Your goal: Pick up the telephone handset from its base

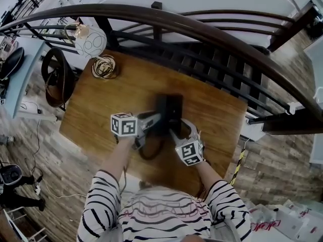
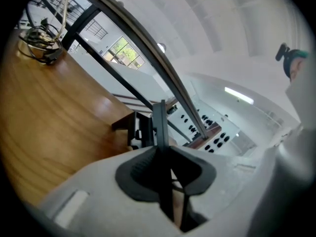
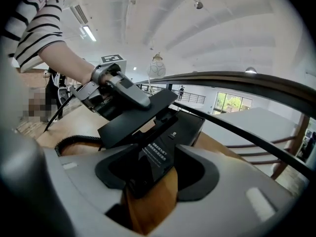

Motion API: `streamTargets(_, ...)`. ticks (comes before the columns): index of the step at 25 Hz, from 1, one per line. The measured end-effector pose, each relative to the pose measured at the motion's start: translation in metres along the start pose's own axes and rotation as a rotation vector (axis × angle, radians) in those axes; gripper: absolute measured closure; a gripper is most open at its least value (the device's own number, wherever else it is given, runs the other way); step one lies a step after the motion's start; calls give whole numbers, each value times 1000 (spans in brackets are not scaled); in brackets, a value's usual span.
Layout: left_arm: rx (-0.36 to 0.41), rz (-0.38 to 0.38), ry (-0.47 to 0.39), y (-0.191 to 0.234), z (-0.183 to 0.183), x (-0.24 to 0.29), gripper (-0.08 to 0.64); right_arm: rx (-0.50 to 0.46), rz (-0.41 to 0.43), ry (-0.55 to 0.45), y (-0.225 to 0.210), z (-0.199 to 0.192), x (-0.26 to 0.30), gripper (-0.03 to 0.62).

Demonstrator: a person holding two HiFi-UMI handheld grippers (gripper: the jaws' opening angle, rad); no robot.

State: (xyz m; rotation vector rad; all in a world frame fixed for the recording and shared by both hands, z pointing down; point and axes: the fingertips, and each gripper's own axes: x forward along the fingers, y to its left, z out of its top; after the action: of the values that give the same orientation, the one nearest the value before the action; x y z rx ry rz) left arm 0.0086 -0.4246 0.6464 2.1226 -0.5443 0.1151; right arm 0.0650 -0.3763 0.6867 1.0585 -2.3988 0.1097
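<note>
**Handset comes off the cradle at a wooden table.** My left gripper [image 2: 165, 166] has its jaws closed on the telephone handset [image 2: 159, 125], a thin black slab seen edge-on, running straight out between the pads. My right gripper [image 3: 155, 174] has its jaws spread wide around the near end of the base [image 3: 183, 126]. Bare wood shows between the base and one pad, so I read that as bracketing, not clamping.

Just ahead of the right jaws and above them, the handset hangs tilted over the base. At least its near end is off the cradle, with a gap showing beneath. To the left of those jaws the coiled cord [image 3: 73, 143] trails down onto the table [image 1: 101, 102]. Beyond both pairs of jaws runs a dark curved handrail [image 1: 212, 32], and a bundle of cable [image 1: 105, 67] lies at the table's far left corner.

As I judge it, the pick is nearly done: the handset is gripped and off its rest. What is left is to carry it clear of the base, with the cord free to follow.
</note>
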Motion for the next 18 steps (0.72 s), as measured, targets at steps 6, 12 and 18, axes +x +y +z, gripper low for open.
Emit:
streamTargets(6, 18, -26, -76, -22, 7, -25, 485, 68, -64, -33, 2, 9, -27, 412)
streamTargets(12, 28, -54, -157, -53, 1, -58, 485, 199, -151, -93, 7, 27, -69, 486)
streamTargets(18, 48, -87, -223, -83, -8, -104, 485, 273, -208, -136, 38, 45, -97, 545)
